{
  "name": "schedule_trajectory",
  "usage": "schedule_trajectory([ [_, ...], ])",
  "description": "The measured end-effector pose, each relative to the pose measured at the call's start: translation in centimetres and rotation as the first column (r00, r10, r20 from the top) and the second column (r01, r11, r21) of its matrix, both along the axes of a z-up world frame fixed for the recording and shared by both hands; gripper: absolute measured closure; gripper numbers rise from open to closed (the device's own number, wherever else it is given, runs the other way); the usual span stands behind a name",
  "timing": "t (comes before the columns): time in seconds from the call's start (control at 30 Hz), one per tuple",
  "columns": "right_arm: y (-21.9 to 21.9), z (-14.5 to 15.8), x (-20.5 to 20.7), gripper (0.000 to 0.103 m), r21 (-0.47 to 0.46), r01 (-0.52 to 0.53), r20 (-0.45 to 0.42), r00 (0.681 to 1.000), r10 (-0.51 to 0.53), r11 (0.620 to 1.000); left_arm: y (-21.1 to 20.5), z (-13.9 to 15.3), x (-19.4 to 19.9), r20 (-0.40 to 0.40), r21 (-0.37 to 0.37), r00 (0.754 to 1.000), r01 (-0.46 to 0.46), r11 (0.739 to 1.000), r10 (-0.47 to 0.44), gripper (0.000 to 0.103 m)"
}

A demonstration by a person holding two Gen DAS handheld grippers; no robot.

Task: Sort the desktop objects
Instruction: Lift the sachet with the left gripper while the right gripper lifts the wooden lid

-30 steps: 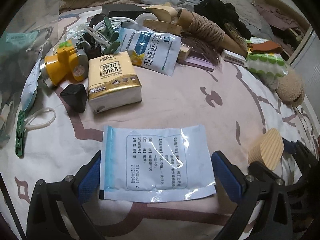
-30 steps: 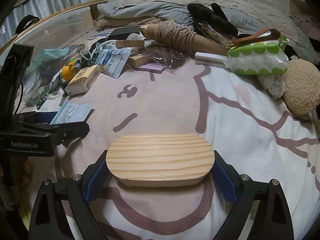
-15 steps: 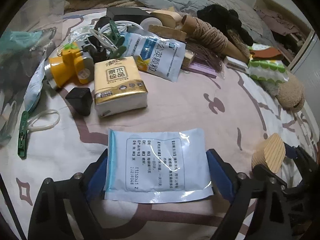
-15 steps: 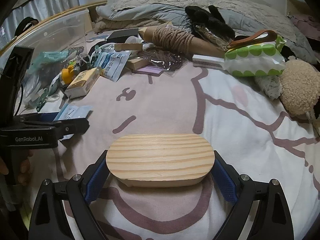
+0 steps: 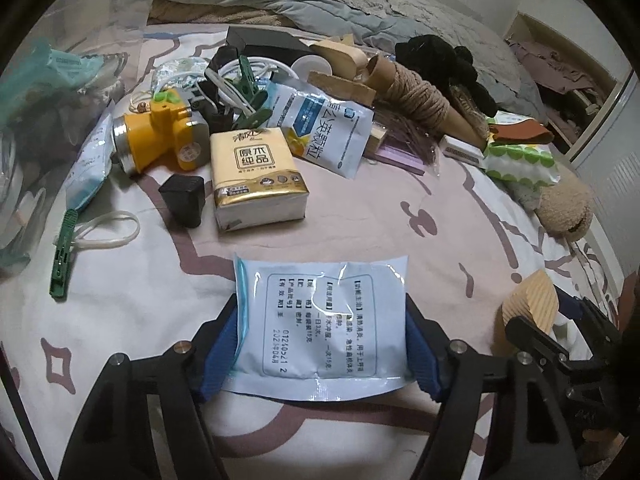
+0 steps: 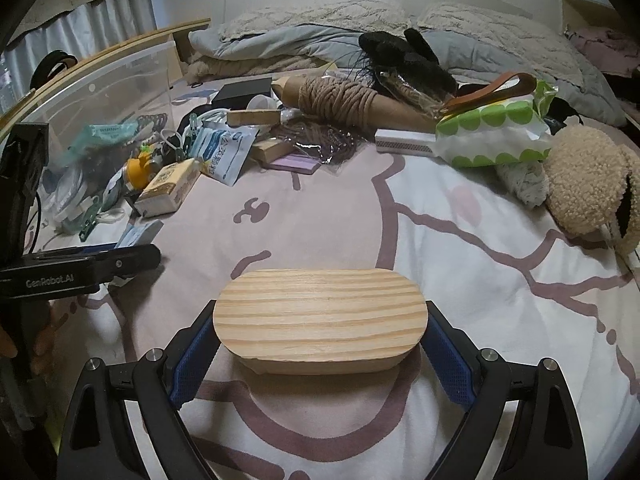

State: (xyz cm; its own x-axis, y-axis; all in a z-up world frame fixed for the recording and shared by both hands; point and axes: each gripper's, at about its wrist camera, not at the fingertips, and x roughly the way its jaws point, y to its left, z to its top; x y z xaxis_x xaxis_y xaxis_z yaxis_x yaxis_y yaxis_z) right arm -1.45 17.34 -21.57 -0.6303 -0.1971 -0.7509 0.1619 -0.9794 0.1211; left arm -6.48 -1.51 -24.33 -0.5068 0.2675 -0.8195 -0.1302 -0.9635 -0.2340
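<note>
Wooden oval block [image 6: 320, 316] sits gripped in the right jaws; left jaws closing around the sachet [image 5: 320, 322] beside a tissue pack [image 5: 256, 176].

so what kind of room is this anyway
Most likely a bedroom, with the sorting done on a bed rather than a desk. The clutter lies on a printed bedsheet, pillows and a folded grey quilt sit at the far end, and a curtain hangs to the left.

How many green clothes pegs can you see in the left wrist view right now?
3: one peg lies alone at the left edge by a white loop, two pegs sit in the pile above the tissue pack. Others may be buried.
</note>
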Motion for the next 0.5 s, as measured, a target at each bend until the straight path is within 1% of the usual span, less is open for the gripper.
schedule_trajectory([
  [0.2,0.2,0.6,0.3,0.009,-0.004,0.011,-0.022,1.0,-0.012,1.0,0.1,0.6,0.5,-0.027,-0.02,1.0,0.009,1.0,-0.009,0.029],
  [0.4,0.6,2.0,0.6,0.009,-0.035,0.025,-0.058,0.998,-0.027,0.999,-0.2,1.9,1.0,-0.063,-0.006,0.998,0.014,1.0,-0.014,0.029],
  [0.5,1.2,2.6,0.9,0.009,0.006,0.067,-0.083,0.994,-0.066,0.998,-0.7,2.2,1.3,-0.072,0.0,0.997,0.008,1.0,-0.008,0.029],
])
